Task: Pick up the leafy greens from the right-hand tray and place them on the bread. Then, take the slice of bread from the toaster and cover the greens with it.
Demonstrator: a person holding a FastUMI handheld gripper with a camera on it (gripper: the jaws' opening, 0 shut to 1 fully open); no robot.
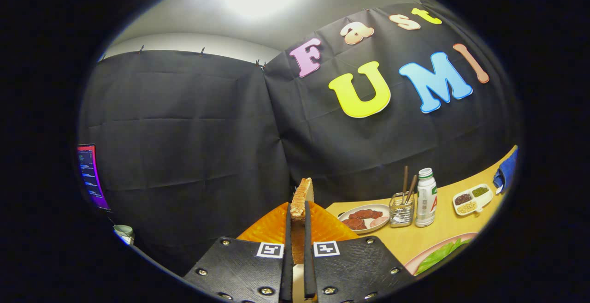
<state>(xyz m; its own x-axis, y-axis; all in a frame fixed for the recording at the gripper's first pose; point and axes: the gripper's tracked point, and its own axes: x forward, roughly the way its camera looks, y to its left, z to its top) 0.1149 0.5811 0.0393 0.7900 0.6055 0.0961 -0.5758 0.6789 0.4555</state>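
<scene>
My gripper (pixel 297 229) is shut on a slice of toasted bread (pixel 302 199), which stands upright on edge between the two fingers and sticks out above their tips. The slice is held up over an orange ribbed object (pixel 272 227) that lies just beyond the fingers. To the right of the fingers, at the table's near edge, leafy greens (pixel 438 256) lie on a pink plate (pixel 421 253). The toaster is hidden.
On the yellow table (pixel 442 234) stand a white plate of red meat slices (pixel 364 219), a clear holder with chopsticks (pixel 402 208), a white bottle (pixel 426 198) and a divided dish of condiments (pixel 472 199). A blue cloth (pixel 506 174) lies far right. A screen (pixel 92 176) glows left.
</scene>
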